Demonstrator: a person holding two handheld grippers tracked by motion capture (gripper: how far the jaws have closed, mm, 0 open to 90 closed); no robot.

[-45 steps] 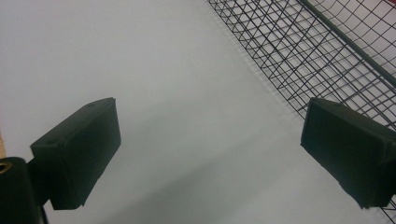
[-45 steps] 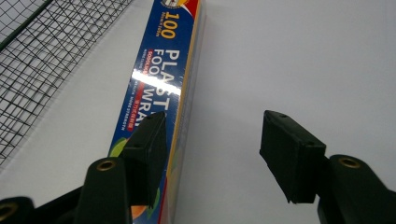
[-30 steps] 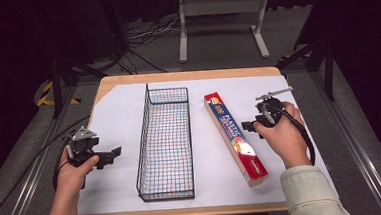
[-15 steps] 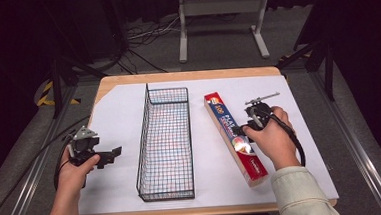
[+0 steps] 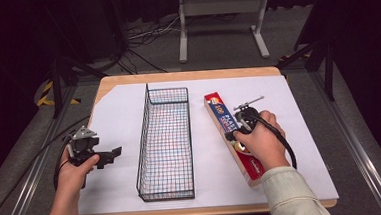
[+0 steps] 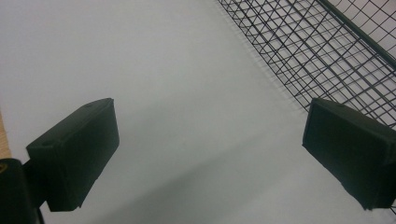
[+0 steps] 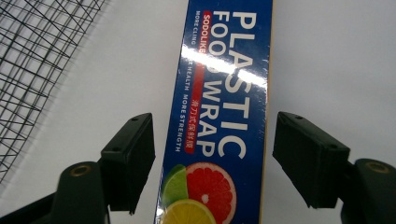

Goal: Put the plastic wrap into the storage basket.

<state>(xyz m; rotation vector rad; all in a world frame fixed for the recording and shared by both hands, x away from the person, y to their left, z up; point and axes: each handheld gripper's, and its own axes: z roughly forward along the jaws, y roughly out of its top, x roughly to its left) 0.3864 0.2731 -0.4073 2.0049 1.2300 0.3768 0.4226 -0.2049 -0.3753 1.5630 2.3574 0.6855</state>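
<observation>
A long blue and red box of plastic food wrap (image 5: 218, 111) lies on the white sheet to the right of the black wire basket (image 5: 143, 140). My right gripper (image 5: 233, 137) hangs low over the box's middle. In the right gripper view its jaws straddle the box (image 7: 224, 79) with a gap on each side; the right gripper (image 7: 212, 158) is open, and its jaws have just been opening. My left gripper (image 5: 115, 154) rests left of the basket, pointing at it. The left gripper (image 6: 210, 154) is open with nothing but white sheet between its pads.
The white sheet (image 5: 290, 131) covers most of a wooden table (image 5: 186, 76). Basket mesh (image 6: 327, 51) is close ahead of the left jaws, and the basket (image 7: 32, 60) lies left of the box. A grey metal stand (image 5: 220, 8) sits on the floor beyond the table.
The right hand has come left and down from beside the box onto its middle, and its jaws have spread apart around it. The left hand has stayed put.
</observation>
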